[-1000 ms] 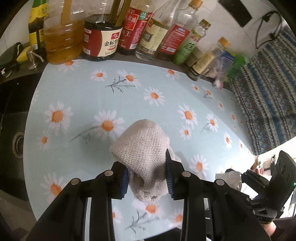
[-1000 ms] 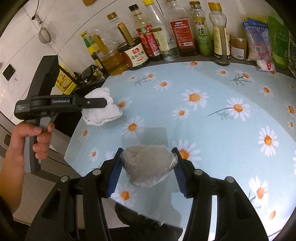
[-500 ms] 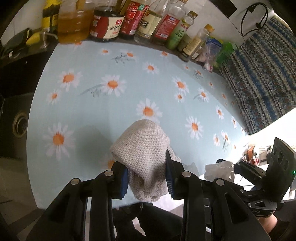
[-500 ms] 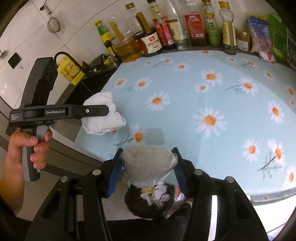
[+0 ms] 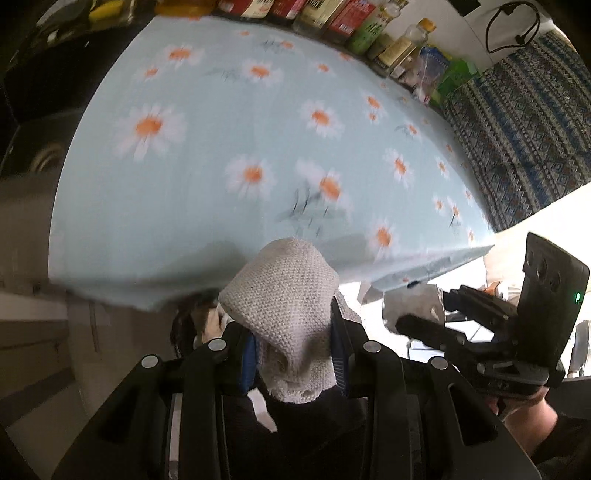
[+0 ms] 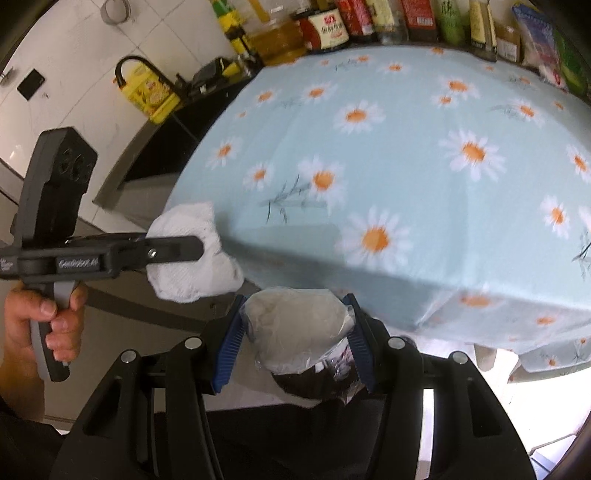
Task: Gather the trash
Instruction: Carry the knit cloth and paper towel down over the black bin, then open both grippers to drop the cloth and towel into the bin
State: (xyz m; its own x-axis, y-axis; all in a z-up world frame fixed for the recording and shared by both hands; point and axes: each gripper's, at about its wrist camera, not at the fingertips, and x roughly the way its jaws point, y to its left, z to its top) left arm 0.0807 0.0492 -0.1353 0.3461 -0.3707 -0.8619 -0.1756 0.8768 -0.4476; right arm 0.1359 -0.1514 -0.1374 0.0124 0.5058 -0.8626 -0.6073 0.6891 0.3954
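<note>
Both hands are drawing back from the bottles toward the near edge of the surface (image 5: 207,206), so the daisy-print cloth that filled the views a second ago is now sliding away and its hanging edge is showing; both grips are looking unchanged.

Far left in the right wrist view, a person's hand (image 6: 40,325) is squeezing the handle of the left tongs (image 6: 192,254), seen side-on here, with the far finger hidden behind the white cloth wad (image 6: 192,273). In the left wrist view the left tongs (image 5: 293,360) are pinching that same cloth wad (image 5: 284,295) between blue ribbed pads (image 5: 249,360). It is showing a coarse knitted weave, rolled and domed on top, with a ragged lower end. It is hanging just off the near edge, over a dark opening below that is mostly hidden and hard to make out.

Further right, the right tongs (image 6: 295,347) are clamping a crumpled plastic bag (image 6: 299,328), translucent and glossy, with a pale rounded mass inside that I cannot identify. Under it a dark round shape, perhaps a bin, is largely covered. In the left wrist view the right tongs (image 5: 413,314) are appearing at the right side, with the bag (image 5: 412,301) partly hidden behind a black finger.

Motion blur is smearing the daisies, and the row of bottles (image 6: 369,18) is being cut off by the top of the frame.
</note>
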